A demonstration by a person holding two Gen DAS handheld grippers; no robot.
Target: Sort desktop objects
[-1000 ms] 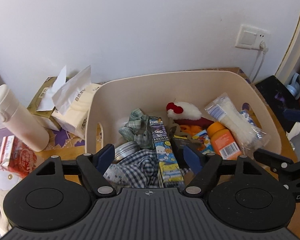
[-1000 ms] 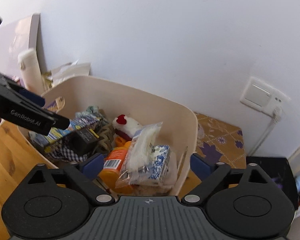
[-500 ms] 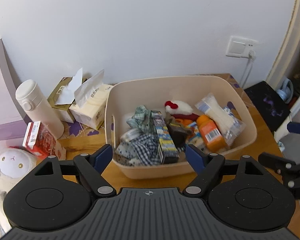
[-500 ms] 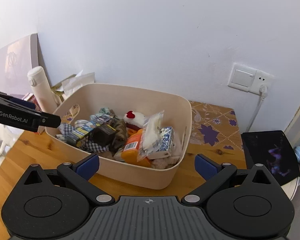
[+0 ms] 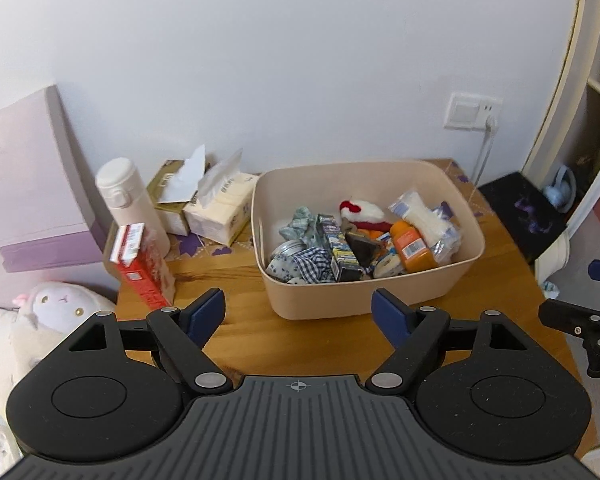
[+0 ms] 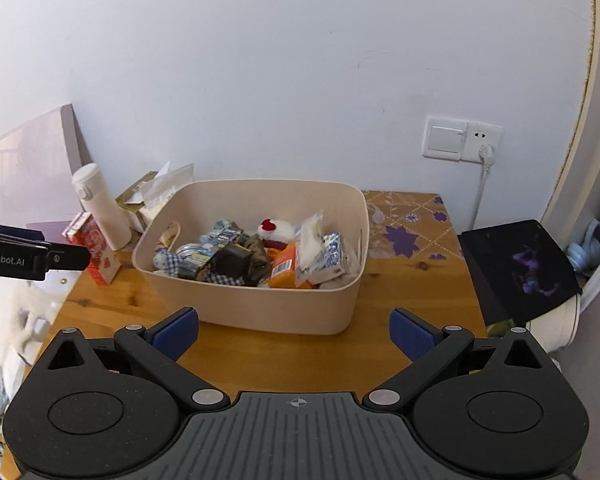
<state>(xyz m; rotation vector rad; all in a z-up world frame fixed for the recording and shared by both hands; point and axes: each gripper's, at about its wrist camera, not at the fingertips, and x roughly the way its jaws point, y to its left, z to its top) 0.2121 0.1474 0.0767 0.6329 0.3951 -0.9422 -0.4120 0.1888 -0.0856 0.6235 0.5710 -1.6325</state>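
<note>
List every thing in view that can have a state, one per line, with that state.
Left claw: open, empty.
Right claw: open, empty.
Beige bin: upright on the table, filled with small items.
White flask: upright, lid shut.
Red carton: standing, leaning slightly.
Tissue pack: opened, a sheet sticking up.
Orange bottle: lying on its side in the bin.
Wall socket: plug in.
</note>
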